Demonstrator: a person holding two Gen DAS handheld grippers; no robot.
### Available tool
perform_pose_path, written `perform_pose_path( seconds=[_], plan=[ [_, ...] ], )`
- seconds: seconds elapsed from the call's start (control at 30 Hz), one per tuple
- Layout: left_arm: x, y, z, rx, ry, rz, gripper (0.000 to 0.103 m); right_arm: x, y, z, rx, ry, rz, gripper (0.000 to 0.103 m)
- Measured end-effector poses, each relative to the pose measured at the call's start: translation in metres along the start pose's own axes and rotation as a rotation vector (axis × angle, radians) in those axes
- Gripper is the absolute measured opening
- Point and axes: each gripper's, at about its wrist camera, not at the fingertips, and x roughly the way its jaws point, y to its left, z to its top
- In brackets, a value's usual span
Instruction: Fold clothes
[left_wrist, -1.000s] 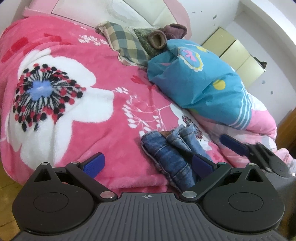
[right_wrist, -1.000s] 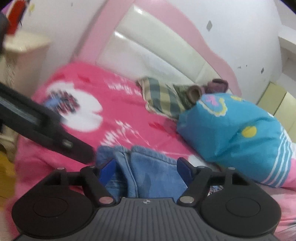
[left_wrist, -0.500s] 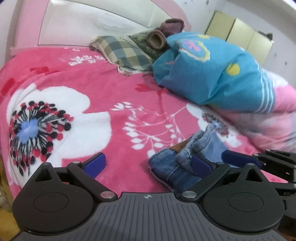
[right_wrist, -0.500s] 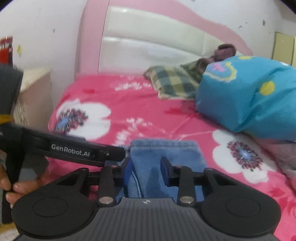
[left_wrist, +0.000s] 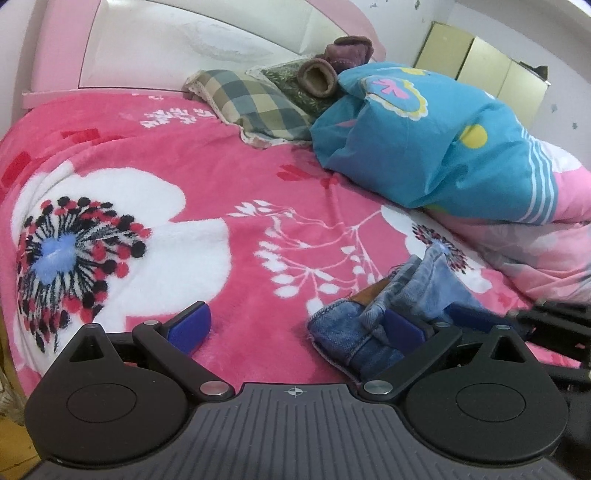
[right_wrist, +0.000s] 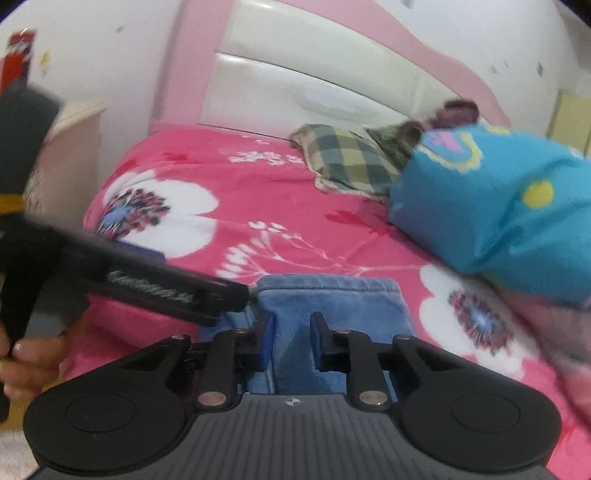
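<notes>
right gripper (right_wrist: 291, 334) clenched on near edge of jeans (right_wrist: 332, 299), which run away toward the headboard; left gripper (left_wrist: 295, 325) released, jeans at its right finger.

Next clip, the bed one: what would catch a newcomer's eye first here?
The bright pink floral blanket covering the bed dominates, with its big white flower on the left. A bulky blue bedding bundle lies at the right near the headboard. At the near edge, small blue jeans sit between the right tongs, which have closed on the denim.
</notes>
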Motion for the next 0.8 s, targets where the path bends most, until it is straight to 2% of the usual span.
perform_pose_path(
  seconds=[0.1, 0.2, 0.33, 0.43, 0.47, 0.5, 0.53, 0.63, 0.73, 0.8],
  plan=[
    [0.001, 0.002, 0.000, -0.007, -0.001, -0.010, 0.101, -0.012, -0.011, 0.000, 0.102, -0.050, 0.021, 0.003],
    [0.002, 0.003, 0.000, -0.002, -0.004, -0.012, 0.101, -0.020, -0.010, 0.005, 0.102, -0.072, 0.034, 0.003],
    [0.002, 0.003, -0.001, 0.002, -0.004, -0.007, 0.100, -0.004, 0.005, -0.001, 0.061, -0.025, 0.041, 0.003],
    [-0.001, 0.003, 0.000, 0.001, -0.006, -0.008, 0.100, 0.000, 0.007, -0.005, 0.071, -0.026, 0.026, 0.006],
    [-0.003, 0.004, 0.001, -0.006, -0.010, -0.010, 0.100, -0.002, 0.005, -0.005, 0.083, -0.028, 0.026, 0.009],
    [-0.007, 0.007, 0.001, -0.022, -0.018, -0.013, 0.100, -0.007, 0.003, -0.004, 0.095, -0.034, 0.021, 0.022],
    [-0.011, 0.010, 0.003, -0.041, -0.030, -0.013, 0.100, -0.012, 0.001, -0.004, 0.108, -0.040, 0.016, 0.039],
    [-0.029, 0.016, 0.009, -0.071, -0.078, -0.005, 0.100, -0.050, -0.007, -0.013, 0.166, -0.078, -0.025, 0.059],
    [-0.048, 0.009, 0.014, -0.032, -0.131, -0.045, 0.101, -0.096, -0.018, -0.038, 0.274, -0.100, -0.030, 0.065],
    [-0.056, -0.007, 0.017, 0.029, -0.149, -0.107, 0.102, -0.133, -0.026, -0.065, 0.368, -0.095, -0.018, 0.066]
  ],
)
